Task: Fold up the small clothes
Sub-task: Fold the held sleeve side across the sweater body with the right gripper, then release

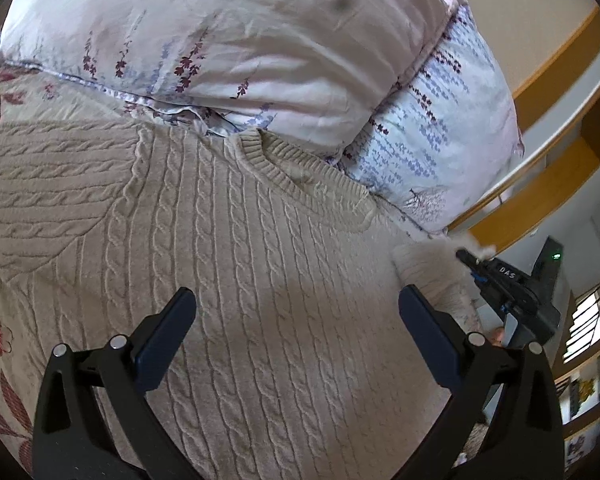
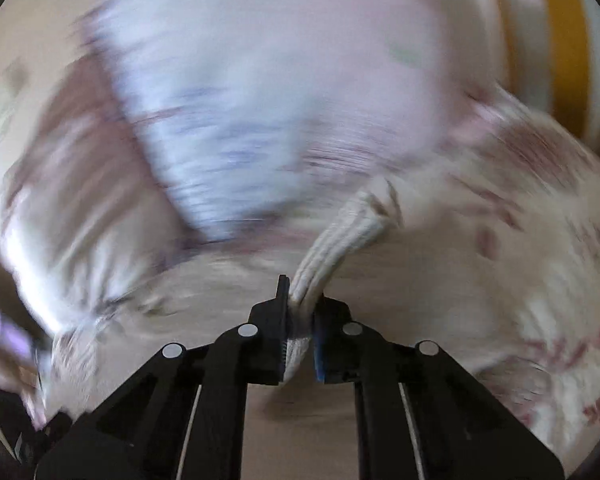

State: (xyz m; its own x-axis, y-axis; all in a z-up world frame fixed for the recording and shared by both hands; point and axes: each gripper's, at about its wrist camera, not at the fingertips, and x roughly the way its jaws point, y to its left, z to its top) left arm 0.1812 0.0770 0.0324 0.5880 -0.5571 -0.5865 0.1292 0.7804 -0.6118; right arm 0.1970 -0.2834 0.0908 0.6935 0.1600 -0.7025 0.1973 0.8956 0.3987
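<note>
Beige cable-knit sweater (image 1: 236,264) is lying spread flat on a floral bedsheet (image 1: 4,336), its ribbed neckline (image 1: 300,168) pointing toward two flowered pillows (image 1: 228,40) stacked behind it. Left gripper (image 1: 296,316) is hovering over the sweater's front w/ its fingers (image 1: 168,332) standing wide apart, nothing between them, pads not pressing on the knit. Only the left wrist view is giving this sharp layout; at its right edge it's also catching the right gripper (image 1: 470,258) from outside, its tip pinching a bit of pale knit beside the sweater's edge, plus a wooden shelf (image 1: 548,160) in the bkgd. Right wrist view is badly motion-blurred, so pillows & sheet are just streaks there, but it's showing what the other can't: right gripper (image 2: 300,300) is clenching a ribbed cuff (image 2: 340,236) of the sweater, fabric squeezed between the nearly closed pads and trailing out ahead of the tips. Whether the cuff is lifting off the bed, can't tell from the blur
</note>
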